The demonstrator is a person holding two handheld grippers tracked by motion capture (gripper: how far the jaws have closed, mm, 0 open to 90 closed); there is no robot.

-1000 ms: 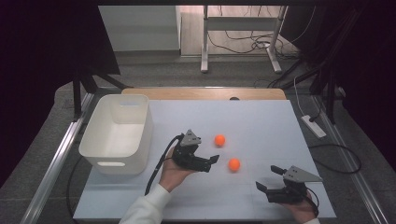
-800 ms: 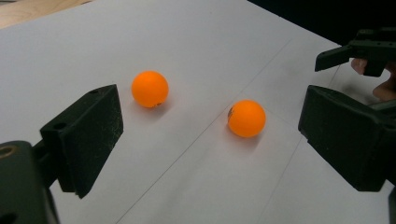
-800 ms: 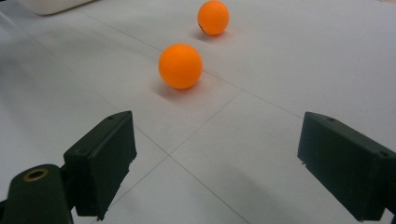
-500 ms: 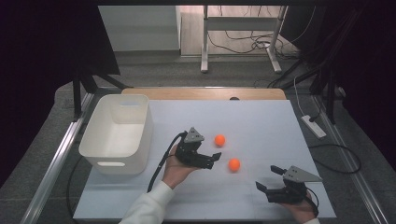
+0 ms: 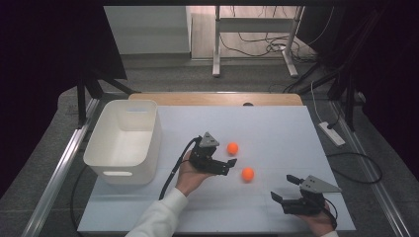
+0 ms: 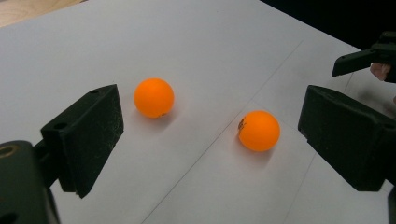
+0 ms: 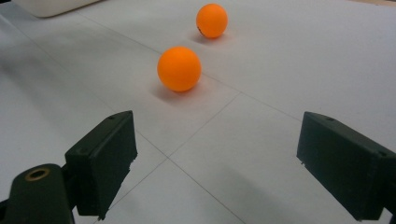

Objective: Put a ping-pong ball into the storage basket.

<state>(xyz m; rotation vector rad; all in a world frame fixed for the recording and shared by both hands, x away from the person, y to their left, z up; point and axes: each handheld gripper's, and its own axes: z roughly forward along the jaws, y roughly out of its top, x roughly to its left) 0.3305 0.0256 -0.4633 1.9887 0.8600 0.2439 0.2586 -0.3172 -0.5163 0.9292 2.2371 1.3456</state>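
2 orange balls lie apart on the white worktop [image 5: 276, 123]: the far ball [image 5: 232, 148] and the near ball [image 5: 247, 174]. The left gripper [image 5: 230, 167] hovers just left of them, its jaws spread wide and empty; in the left gripper view both balls sit between its jaws. Since 1 second ago it has edged slightly toward the balls. The right gripper [image 5: 284, 188], also wide and empty, rests near the front edge, unchanged, aimed at the near ball. A white bin [image 5: 123, 143] stands at the left.

Open table [image 5: 276, 128] around both balls [image 5: 232, 148]
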